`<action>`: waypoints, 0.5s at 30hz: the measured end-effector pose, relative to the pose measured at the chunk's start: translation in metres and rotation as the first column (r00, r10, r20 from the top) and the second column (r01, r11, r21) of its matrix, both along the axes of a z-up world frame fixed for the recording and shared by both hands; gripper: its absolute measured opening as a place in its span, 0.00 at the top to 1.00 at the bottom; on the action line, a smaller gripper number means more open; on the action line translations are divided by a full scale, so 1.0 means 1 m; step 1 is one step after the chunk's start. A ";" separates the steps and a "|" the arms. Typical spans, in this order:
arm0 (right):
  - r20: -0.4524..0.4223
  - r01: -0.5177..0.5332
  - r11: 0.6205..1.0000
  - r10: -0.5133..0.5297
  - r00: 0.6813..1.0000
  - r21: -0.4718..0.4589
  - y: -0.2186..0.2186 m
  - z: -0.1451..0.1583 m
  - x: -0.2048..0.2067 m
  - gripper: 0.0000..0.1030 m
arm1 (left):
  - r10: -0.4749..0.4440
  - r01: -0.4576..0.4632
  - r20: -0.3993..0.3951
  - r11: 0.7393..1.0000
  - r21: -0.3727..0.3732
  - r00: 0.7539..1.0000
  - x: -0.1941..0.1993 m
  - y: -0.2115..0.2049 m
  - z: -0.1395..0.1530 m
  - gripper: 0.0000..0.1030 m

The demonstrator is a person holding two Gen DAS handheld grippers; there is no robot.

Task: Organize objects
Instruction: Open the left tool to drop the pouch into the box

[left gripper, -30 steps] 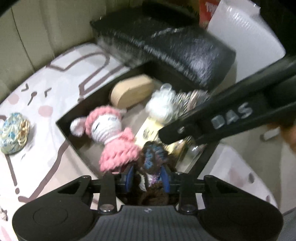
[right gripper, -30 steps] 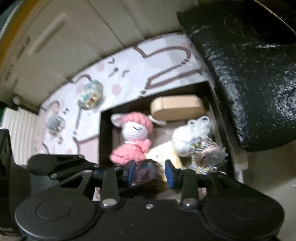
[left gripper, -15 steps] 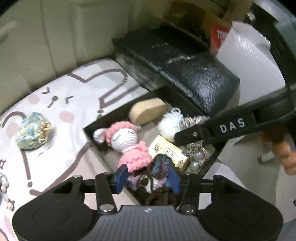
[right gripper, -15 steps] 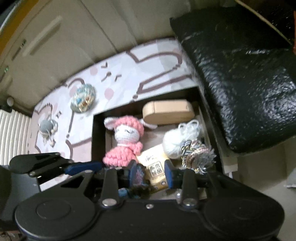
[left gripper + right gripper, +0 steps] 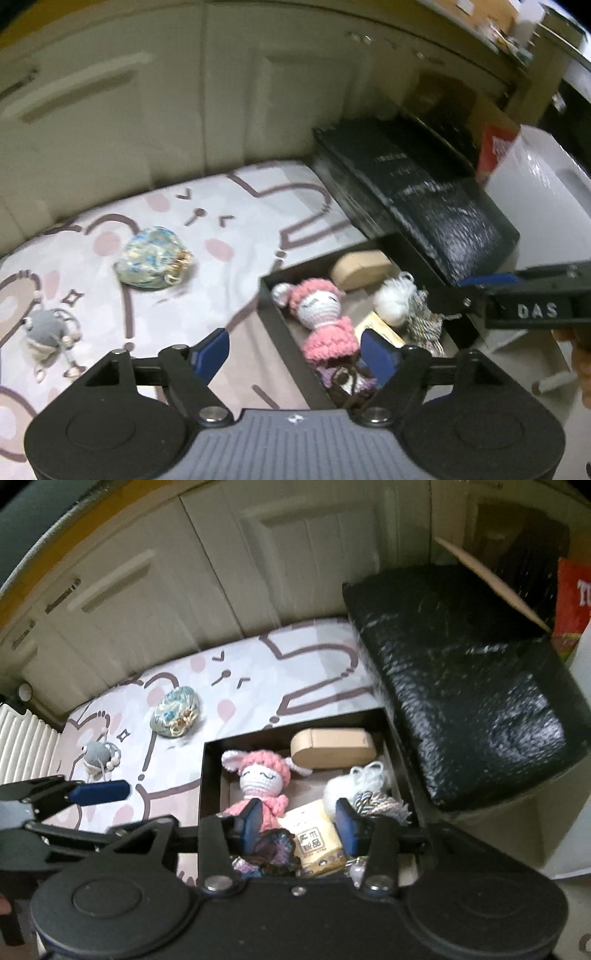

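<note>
Patterned bedspread (image 5: 258, 221), black box (image 5: 210, 771) at its edge, left gripper (image 5: 295, 349) and right gripper (image 5: 297, 825) both spread, seemingly empty.

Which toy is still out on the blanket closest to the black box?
The round blue-green patterned pouch. It lies on the blanket nearer the black box than the little grey toy, which sits farther left.

An open black box (image 5: 207, 775) holds a pink crocheted doll (image 5: 264, 779) lying face up, a tan case (image 5: 332, 747) at its far end, a white pompom (image 5: 341, 792), a tasselled charm (image 5: 382, 805), a yellow packet (image 5: 317, 840) and a dark knitted toy (image 5: 275, 849). On the patterned surface (image 5: 314, 664) to its left lie a floral pouch (image 5: 177, 710) and a grey plush (image 5: 98, 755), well apart from the box.
</note>
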State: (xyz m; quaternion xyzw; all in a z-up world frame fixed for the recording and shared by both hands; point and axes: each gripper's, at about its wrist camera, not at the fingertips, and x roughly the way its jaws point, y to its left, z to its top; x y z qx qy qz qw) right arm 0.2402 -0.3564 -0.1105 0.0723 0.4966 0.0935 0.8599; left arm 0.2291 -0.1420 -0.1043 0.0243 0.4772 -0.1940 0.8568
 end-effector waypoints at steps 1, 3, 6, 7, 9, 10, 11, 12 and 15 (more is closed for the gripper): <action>0.013 0.000 1.000 0.000 1.000 -0.003 0.000 0.002 -0.002 0.44 | 0.016 -0.016 0.009 1.000 -0.001 1.000 -0.001 0.003 0.003 0.19; 0.040 0.001 1.000 -0.001 0.999 -0.009 0.001 0.007 -0.006 0.38 | 0.042 -0.042 0.022 0.999 -0.004 0.999 -0.003 0.009 0.007 0.15; 0.074 0.005 0.999 -0.002 0.997 -0.042 0.002 0.012 -0.013 0.31 | 0.076 -0.076 0.038 0.997 -0.001 0.996 -0.007 0.016 0.012 0.08; 0.081 0.007 0.999 -0.003 0.997 -0.051 0.002 0.013 -0.015 0.27 | 0.084 -0.084 0.042 0.996 0.000 0.996 -0.008 0.018 0.013 0.06; 0.086 0.010 0.998 -0.005 0.996 -0.060 0.002 0.014 -0.017 0.23 | 0.099 -0.100 0.053 0.995 0.004 0.994 -0.010 0.022 0.015 0.04; 0.090 0.011 0.998 -0.005 0.996 -0.064 0.002 0.014 -0.018 0.21 | 0.108 -0.109 0.059 0.994 0.005 0.992 -0.012 0.024 0.016 0.03; 0.096 0.011 0.997 -0.005 0.995 -0.070 0.002 0.015 -0.019 0.19 | 0.118 -0.119 0.062 0.993 0.004 0.991 -0.013 0.026 0.017 0.03; 0.105 0.012 0.997 -0.004 0.994 -0.078 0.002 0.016 -0.020 0.17 | 0.126 -0.126 0.064 0.992 0.003 0.990 -0.013 0.028 0.017 0.01; 0.124 0.011 0.996 0.000 0.992 -0.092 0.004 0.016 -0.023 0.08 | 0.154 -0.155 0.070 0.988 -0.002 0.986 -0.015 0.034 0.018 0.00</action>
